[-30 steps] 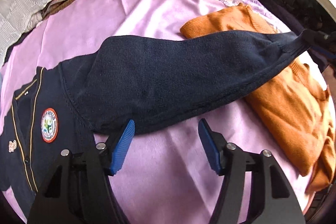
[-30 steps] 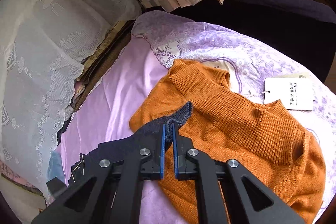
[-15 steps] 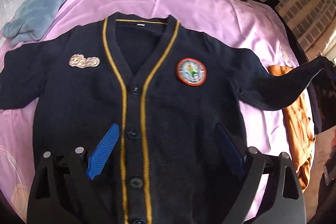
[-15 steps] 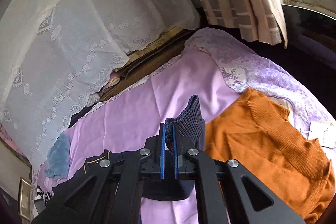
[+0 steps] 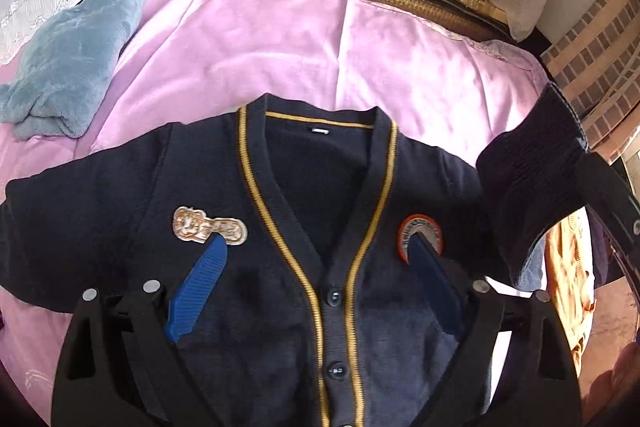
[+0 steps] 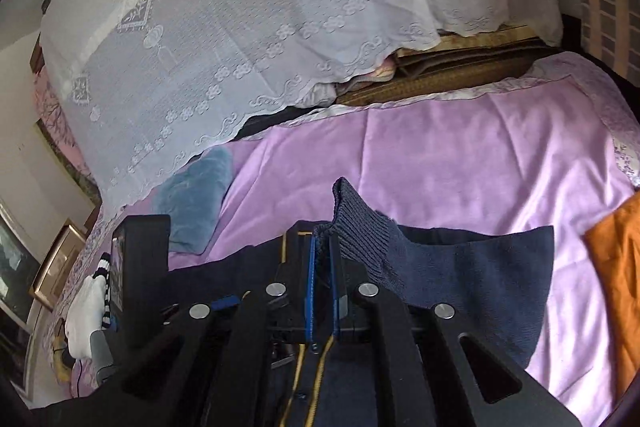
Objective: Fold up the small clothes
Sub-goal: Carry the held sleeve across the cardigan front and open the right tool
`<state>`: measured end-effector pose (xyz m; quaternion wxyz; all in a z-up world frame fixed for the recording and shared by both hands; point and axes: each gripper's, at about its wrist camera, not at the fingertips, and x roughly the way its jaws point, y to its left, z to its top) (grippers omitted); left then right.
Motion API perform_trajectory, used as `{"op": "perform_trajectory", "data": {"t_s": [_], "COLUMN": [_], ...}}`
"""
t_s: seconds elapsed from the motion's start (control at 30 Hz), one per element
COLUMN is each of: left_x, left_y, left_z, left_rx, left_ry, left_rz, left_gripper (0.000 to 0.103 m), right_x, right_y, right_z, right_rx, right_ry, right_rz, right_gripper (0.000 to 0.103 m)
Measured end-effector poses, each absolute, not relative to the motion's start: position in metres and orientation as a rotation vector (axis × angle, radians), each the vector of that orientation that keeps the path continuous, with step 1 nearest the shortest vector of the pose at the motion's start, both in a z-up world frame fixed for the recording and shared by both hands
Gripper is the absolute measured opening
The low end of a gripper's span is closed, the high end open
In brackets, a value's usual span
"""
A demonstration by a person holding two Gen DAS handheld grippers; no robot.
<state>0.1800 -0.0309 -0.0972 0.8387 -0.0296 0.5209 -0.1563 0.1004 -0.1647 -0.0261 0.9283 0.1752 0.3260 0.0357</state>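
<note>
A navy cardigan point(image 5: 304, 227) with gold trim lies face up on the pink bedspread point(image 5: 280, 39), with a round badge point(image 5: 420, 231) on one breast and a tan patch point(image 5: 208, 227) on the other. My left gripper point(image 5: 316, 247) hovers open above its chest, nothing between the blue fingers point(image 5: 200, 283). My right gripper point(image 6: 322, 251) is shut on the ribbed sleeve cuff point(image 6: 356, 223), which it holds lifted over the cardigan. In the left wrist view that raised sleeve point(image 5: 532, 167) hangs at the right edge.
A folded blue towel point(image 5: 76, 67) lies at the back left of the bed. An orange sweater point(image 6: 616, 267) rests to the right. White lace cloth point(image 6: 260, 19) covers the pile behind the bed. The other handheld unit point(image 6: 138, 259) and a white sock point(image 6: 86, 311) show left.
The left gripper swung from the sleeve to above the cardigan's chest and its jaws widened. The right gripper carried the cuff away from the orange sweater, up and over the cardigan.
</note>
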Motion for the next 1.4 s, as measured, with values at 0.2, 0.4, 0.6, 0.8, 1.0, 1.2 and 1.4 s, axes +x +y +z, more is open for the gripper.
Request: {"op": "perform_trajectory", "data": {"t_s": [0.2, 0.4, 0.6, 0.8, 1.0, 1.2, 1.4], "left_x": [0.194, 0.2, 0.205, 0.199, 0.188, 0.189, 0.172], "left_y": [0.024, 0.06, 0.095, 0.111, 0.107, 0.085, 0.102], "left_z": [-0.108, -0.114, -0.141, -0.149, -0.12, -0.127, -0.109], "left_rx": [-0.073, 0.023, 0.025, -0.033, -0.088, -0.029, -0.047], "left_ry": [1.094, 1.033, 1.079, 1.093, 0.991, 1.02, 0.967], "left_rz": [-0.252, -0.156, -0.075, -0.042, -0.082, -0.055, -0.018], "left_gripper": [0.089, 0.089, 0.089, 0.089, 0.089, 0.089, 0.089], "right_x": [0.133, 0.161, 0.182, 0.168, 0.154, 0.152, 0.145], "right_y": [-0.094, -0.042, -0.026, -0.051, -0.122, -0.089, -0.116], "right_z": [-0.046, -0.073, -0.111, -0.108, -0.1, -0.093, -0.097], "right_rx": [0.314, 0.266, 0.257, 0.271, 0.336, 0.403, 0.331], "right_ry": [0.742, 0.81, 0.916, 0.869, 0.834, 0.844, 0.843], "right_rz": [0.181, 0.232, 0.256, 0.238, 0.184, 0.359, 0.212], "right_gripper": [0.007, 0.007, 0.013, 0.035, 0.026, 0.027, 0.024]}}
